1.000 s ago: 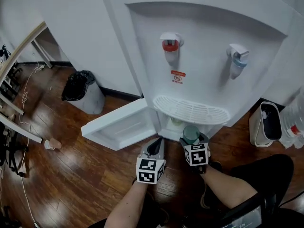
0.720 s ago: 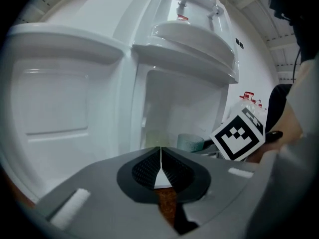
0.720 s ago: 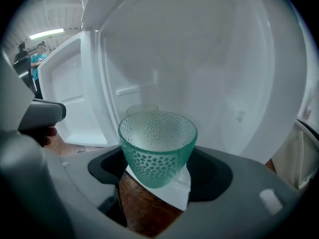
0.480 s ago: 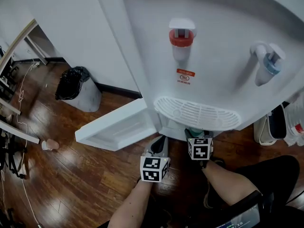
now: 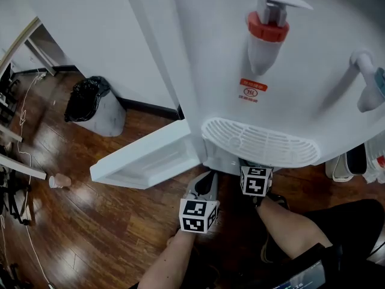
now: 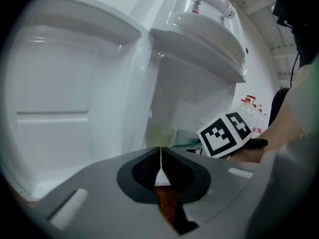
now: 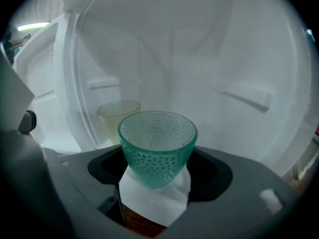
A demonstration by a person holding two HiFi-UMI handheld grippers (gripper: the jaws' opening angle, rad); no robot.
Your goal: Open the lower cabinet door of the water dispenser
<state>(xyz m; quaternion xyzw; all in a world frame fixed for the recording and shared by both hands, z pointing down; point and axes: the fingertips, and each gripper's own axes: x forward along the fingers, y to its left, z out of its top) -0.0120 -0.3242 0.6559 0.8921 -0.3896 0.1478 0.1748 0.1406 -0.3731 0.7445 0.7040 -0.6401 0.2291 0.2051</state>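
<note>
Cabinet door open at a white water dispenser [image 5: 289,89]: the lower cabinet door [image 5: 147,158] stands swung wide to the left of the machine's base, its moulded inner face turned up toward the head camera, above a dark wooden floor [image 5: 90,239]. A person on the near side holds tongs in each hand at the mouth of the open compartment, below the slotted drip tray [image 5: 258,143]. The left tongs [image 5: 206,182] are pressed together with nothing between them, their tips close to the hinged end of the door and pointing into the compartment. The right tongs [image 7: 158,176], just to the right and reaching farther in beneath the tray, pinch a dimpled green glass cup [image 7: 157,143] by its lower body, the cup upright with its mouth to the top. Behind it and to its left, inside the compartment, stands a yellowish cup [image 7: 117,114] with the same dimpled pattern. Above the tray a red tap [image 5: 264,32] hangs near the centre of the dispenser's recess and a blue tap [image 5: 372,89] shows at the right edge. Far left, against the wall, sits a grey bin [image 5: 99,110] lined with a black bag, and a paper cup [image 5: 59,180] lies on the floor near the left edge
</note>
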